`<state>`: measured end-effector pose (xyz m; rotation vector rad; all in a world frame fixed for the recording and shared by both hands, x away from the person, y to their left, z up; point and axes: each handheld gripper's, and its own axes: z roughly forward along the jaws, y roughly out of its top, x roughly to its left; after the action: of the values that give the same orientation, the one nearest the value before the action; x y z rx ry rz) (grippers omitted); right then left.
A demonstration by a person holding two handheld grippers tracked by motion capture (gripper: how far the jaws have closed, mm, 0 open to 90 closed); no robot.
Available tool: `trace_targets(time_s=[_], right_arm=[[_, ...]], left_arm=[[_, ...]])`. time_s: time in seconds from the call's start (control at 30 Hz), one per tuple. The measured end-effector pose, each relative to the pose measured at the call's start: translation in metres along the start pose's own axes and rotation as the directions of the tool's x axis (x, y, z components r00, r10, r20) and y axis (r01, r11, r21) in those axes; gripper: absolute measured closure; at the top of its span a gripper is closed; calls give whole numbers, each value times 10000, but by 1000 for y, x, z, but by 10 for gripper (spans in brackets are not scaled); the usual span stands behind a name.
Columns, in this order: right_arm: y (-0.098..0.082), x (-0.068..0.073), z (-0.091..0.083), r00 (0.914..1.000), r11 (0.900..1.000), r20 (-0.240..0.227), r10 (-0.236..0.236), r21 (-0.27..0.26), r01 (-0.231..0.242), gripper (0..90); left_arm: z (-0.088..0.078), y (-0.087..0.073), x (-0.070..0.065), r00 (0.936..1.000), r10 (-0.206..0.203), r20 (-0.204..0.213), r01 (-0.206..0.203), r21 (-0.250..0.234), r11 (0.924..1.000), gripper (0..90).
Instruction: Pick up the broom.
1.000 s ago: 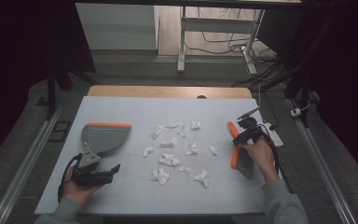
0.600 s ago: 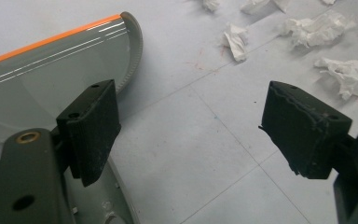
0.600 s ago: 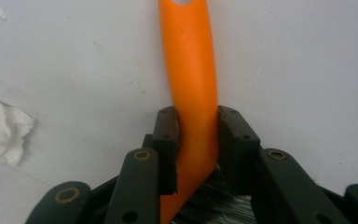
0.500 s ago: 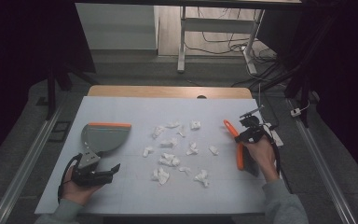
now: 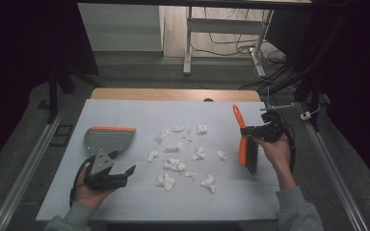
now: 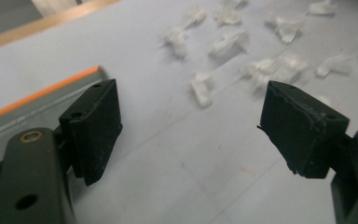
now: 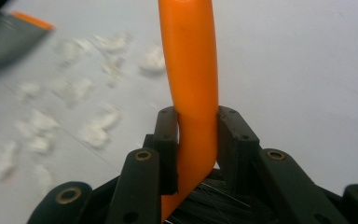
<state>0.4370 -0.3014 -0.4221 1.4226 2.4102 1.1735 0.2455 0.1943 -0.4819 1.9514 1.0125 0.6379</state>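
Note:
An orange-handled brush (image 5: pixel 244 139) with black bristles is held off the table at the right, my right gripper (image 5: pixel 261 131) shut on its handle (image 7: pixel 193 93). Several crumpled white paper scraps (image 5: pixel 178 154) lie scattered across the middle of the white table (image 5: pixel 139 202). A grey dustpan (image 5: pixel 107 138) with an orange lip rests at the left. My left gripper (image 5: pixel 120 174) stands open just in front of the dustpan, its jaws wide apart over bare table (image 6: pixel 186 154), with the dustpan's orange edge (image 6: pixel 42 93) behind the left jaw.
The table has a wooden strip (image 5: pixel 173 94) along its far edge. Metal rails (image 5: pixel 26 163) run down both sides on the floor. A table frame (image 5: pixel 189 38) and cables (image 5: pixel 250 45) sit on the floor beyond.
My right gripper has lifted the brush and tipped it more upright, shifting slightly right and away. The left gripper has stayed put by the dustpan.

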Motion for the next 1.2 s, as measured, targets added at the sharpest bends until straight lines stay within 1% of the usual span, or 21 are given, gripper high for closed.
trace_targets(time_s=[0.03, 0.07, 0.1, 0.13, 0.23, 0.4, 0.47, 0.5, 0.6, 0.63, 0.7, 0.8, 0.87, 0.93, 0.97, 1.0, 1.03, 1.07, 1.1, 1.13, 1.2], right_arm=[[3, 7, -2, 9998, 9996, -201, 53, -286, -59, 706], [3, 7, -2, 9998, 9996, -201, 53, -286, -59, 706], [6, 15, 1, 9990, 9992, -440, 110, -372, -127, 706], [6, 15, 1, 9990, 9992, -440, 110, -372, -127, 706], [10, 29, 8, 9968, 9981, -797, 105, -602, -153, 706], [17, 53, 20, 9955, 9965, -937, -100, -831, 22, 706], [18, 60, 26, 9953, 9964, -942, -236, -829, 158, 706], [19, 66, 31, 9944, 9961, -1025, -243, -867, 154, 706], [19, 70, 35, 9928, 9952, -1168, -258, -970, 145, 706], [20, 75, 39, 9918, 9949, -1257, -230, -1000, 104, 706], [21, 77, 40, 9909, 9956, -1334, -169, -939, 44, 706], [21, 84, 45, 9884, 9945, -1505, -222, -1044, 64, 706], [21, 93, 50, 9862, 9929, -1628, -315, -1186, 121, 706], [22, 96, 51, 9854, 9918, -1668, -351, -1268, 139, 706], [22, 99, 52, 9842, 9906, -1728, -392, -1359, 156, 706], [22, 105, 54, 9810, 9879, -1903, -364, -1551, 66, 706], [22, 105, 54, 9810, 9879, -1903, -364, -1551, 66, 706], [21, 107, 54, 9793, 9861, -1996, -345, -1662, 8, 706], [21, 113, 56, 9766, 9837, -2127, -331, -1798, -58, 706], [21, 113, 56, 9766, 9837, -2127, -331, -1798, -58, 706], [20, 118, 59, 9737, 9820, -2252, -334, -1887, -100, 706]], left_arm=[[2, 3, -2, 10000, 35, 77, -35, -25, 10000, 216], [5, 7, -5, 9998, 83, 194, -83, -5, 10000, 216], [9, 10, -8, 9994, 121, 311, -122, 27, 9999, 215], [12, 14, -10, 9989, 185, 422, -188, 65, 9998, 215], [22, 26, -20, 9967, 250, 771, -254, 41, 9997, 217], [37, 49, -36, 9916, 512, 1186, -517, 10, 9987, 223], [44, 56, -41, 9879, 569, 1445, -585, 72, 9983, 222], [47, 60, -43, 9858, 573, 1577, -592, 71, 9982, 222], [56, 67, -52, 9818, 636, 1792, -654, 42, 9979, 227], [58, 69, -54, 9796, 612, 1913, -622, -11, 9981, 227], [62, 74, -60, 9751, 615, 2130, -613, -78, 9981, 227], [68, 80, -67, 9707, 642, 2317, -630, -125, 9979, 227], [74, 83, -71, 9664, 563, 2510, -551, -116, 9984, 227], [80, 85, -75, 9617, 446, 2703, -438, -91, 9990, 227], [83, 85, -76, 9581, 326, 2847, -311, -97, 9995, 228], [86, 84, -78, 9523, 138, 3049, -110, -109, 9999, 239], [88, 83, -81, 9469, 10, 3216, 23, -99, 9999, 239], [91, 82, -84, 9456, 19, 3253, 8, -81, 10000, 239], [92, 81, -87, 9472, 91, 3207, -76, -58, 10000, 240], [94, 80, -88, 9482, 184, 3171, -177, -51, 9998, 240], [97, 79, -91, 9497, 192, 3127, -181, -66, 9998, 242]])
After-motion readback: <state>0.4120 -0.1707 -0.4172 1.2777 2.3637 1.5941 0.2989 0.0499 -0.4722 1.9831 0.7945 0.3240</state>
